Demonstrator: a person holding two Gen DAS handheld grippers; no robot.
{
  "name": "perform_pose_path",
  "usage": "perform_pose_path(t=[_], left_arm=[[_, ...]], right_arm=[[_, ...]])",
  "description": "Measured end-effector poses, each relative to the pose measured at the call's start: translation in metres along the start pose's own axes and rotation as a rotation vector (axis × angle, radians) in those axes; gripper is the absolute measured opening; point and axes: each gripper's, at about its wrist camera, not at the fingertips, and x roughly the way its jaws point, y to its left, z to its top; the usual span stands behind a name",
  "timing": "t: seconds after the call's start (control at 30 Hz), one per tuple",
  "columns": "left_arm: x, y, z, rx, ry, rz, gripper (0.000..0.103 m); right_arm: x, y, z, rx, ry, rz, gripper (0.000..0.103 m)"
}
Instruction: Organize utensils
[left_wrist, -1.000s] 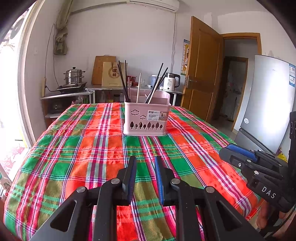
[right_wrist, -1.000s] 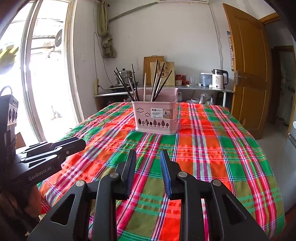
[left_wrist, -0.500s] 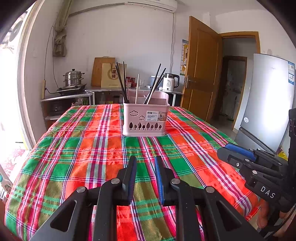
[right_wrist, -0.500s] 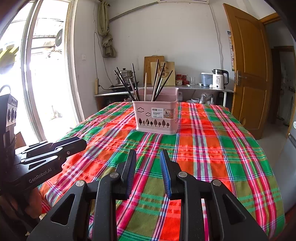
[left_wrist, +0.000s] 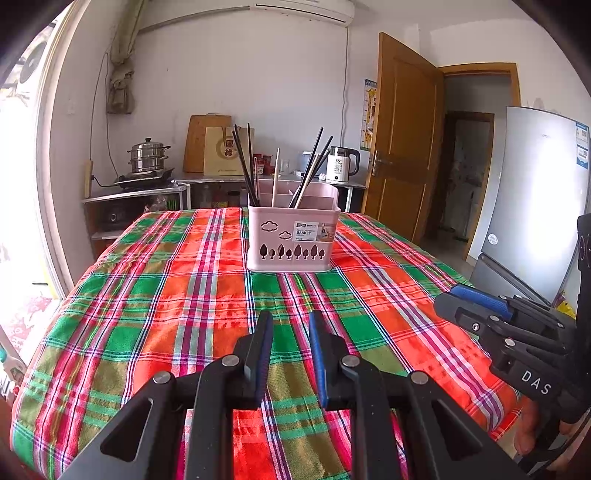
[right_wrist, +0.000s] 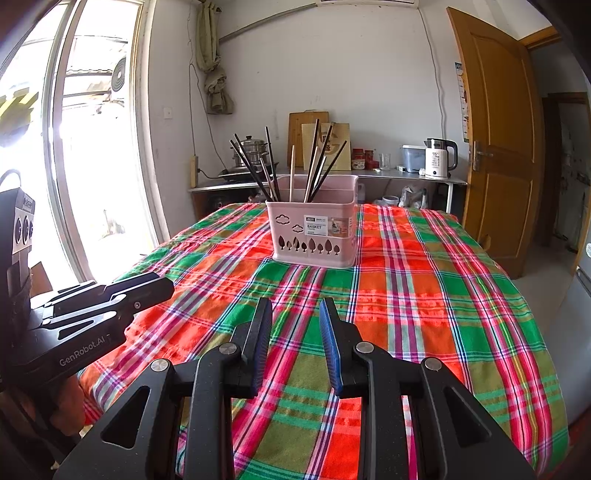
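Left wrist view: a pink basket (left_wrist: 291, 238) stands upright on the far middle of the plaid-clothed table (left_wrist: 147, 314), well apart from both claws. Dark chopsticks (left_wrist: 243, 162) and pale ones (left_wrist: 275, 177) lean in its front compartments; its rear section looks empty. Left claw (left_wrist: 290, 332) hangs above the cloth, jaws narrowly parted, holding nothing. Right claw (right_wrist: 295, 321) likewise, slightly wider, empty.

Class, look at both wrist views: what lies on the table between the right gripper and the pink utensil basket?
Nothing but bare plaid tablecloth lies between the right gripper and the pink utensil basket; the right wrist view shows this best.
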Motion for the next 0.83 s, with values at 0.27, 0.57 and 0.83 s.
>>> perform_pose_path(t=[0.27, 0.57, 0.83], left_arm=[[-0.0008, -0.0007, -0.0002, 0.009, -0.007, 0.011, 0.019], [-0.0003, -0.0008, -0.0020, 0.005, -0.002, -0.010, 0.019], [0.0013, 0.0013, -0.0020, -0.004, 0.001, -0.012, 0.019]], right_arm=[[-0.0003, 0.0001, 0.0007, -0.003, 0.000, 0.000, 0.027], [-0.0002, 0.0003, 0.0006, -0.003, 0.000, 0.000, 0.027], [-0.0003, -0.0004, 0.0012, -0.002, 0.001, 0.000, 0.027]])
